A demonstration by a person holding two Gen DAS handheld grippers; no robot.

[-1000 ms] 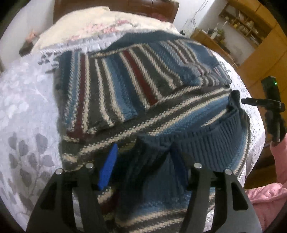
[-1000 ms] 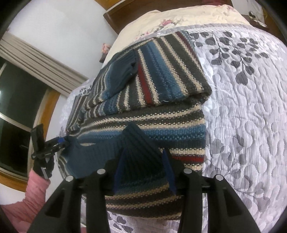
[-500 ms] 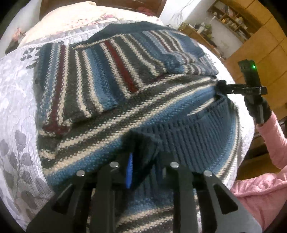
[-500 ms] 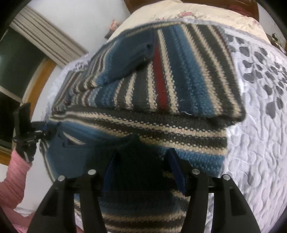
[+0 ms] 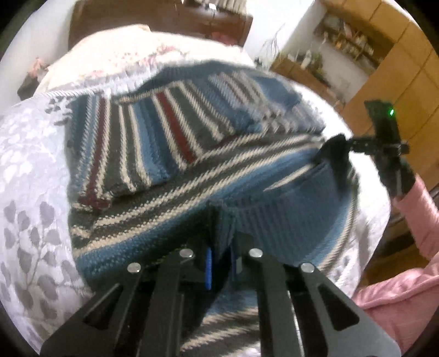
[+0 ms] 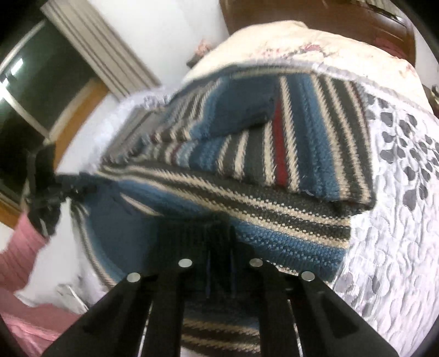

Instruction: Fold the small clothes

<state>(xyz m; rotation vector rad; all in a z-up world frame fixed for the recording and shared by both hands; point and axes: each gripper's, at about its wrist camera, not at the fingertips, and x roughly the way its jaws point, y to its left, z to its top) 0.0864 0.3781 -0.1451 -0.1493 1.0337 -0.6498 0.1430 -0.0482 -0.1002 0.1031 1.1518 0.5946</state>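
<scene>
A knitted striped sweater (image 5: 170, 142) in blue, grey, cream and dark red lies on the bed, its sleeves folded over the body. My left gripper (image 5: 221, 261) is shut on the dark blue ribbed hem (image 5: 285, 217) at one bottom corner. My right gripper (image 6: 219, 272) is shut on the hem at the other corner. The hem is lifted off the bedspread between them. The right gripper (image 5: 340, 147) shows at the far right of the left wrist view. The left gripper (image 6: 68, 189) shows at the left of the right wrist view. The sweater (image 6: 288, 153) fills the middle of that view.
The bed has a pale bedspread with grey leaf prints (image 5: 24, 219) and a cream quilt (image 5: 115, 55) by a dark wooden headboard (image 5: 153, 19). Wooden cupboards and shelves (image 5: 389, 71) stand beyond the bed. A window (image 6: 24, 90) is at left. Pink sleeves (image 5: 411, 208) hold the grippers.
Both grippers have closed from open onto the sweater's hem and have lifted it. The views have tilted upward, with motion blur.
</scene>
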